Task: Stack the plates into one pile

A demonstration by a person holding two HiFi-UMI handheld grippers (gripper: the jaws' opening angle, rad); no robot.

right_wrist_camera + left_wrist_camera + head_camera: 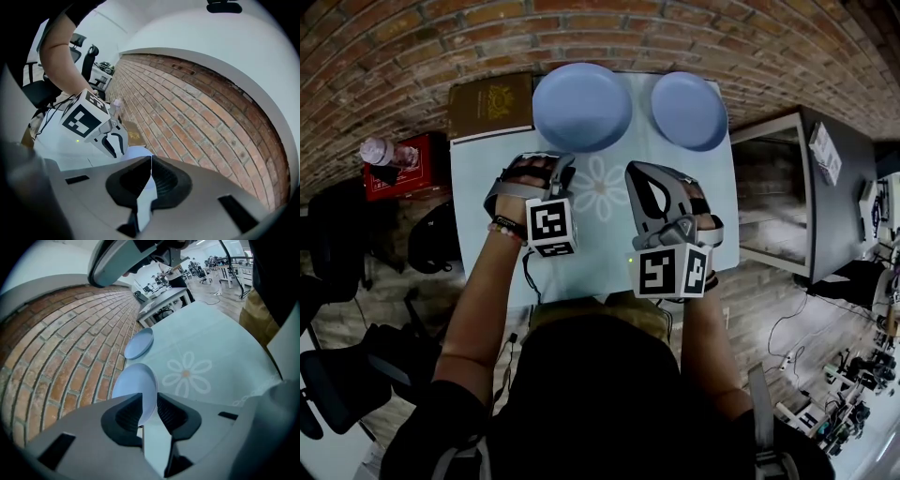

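Two pale blue plates lie at the far edge of the table: a large plate (581, 106) (136, 383) and, to its right, a smaller plate (689, 110) (139, 343). My left gripper (547, 161) (149, 401) hovers just short of the large plate's near rim. Its jaws are open with nothing between the pads, and the plate shows through the gap beyond them. My right gripper (645, 178) (151, 164) hangs over the flower print in front of the smaller plate, its pads closed together on nothing.
A light blue cloth with a white flower (600, 187) covers the table (497, 272). A brown book (490, 105) lies left of the large plate. A red box (417, 169) with a bottle (377, 150) stands off the left edge. A brick wall (412, 47) runs behind.
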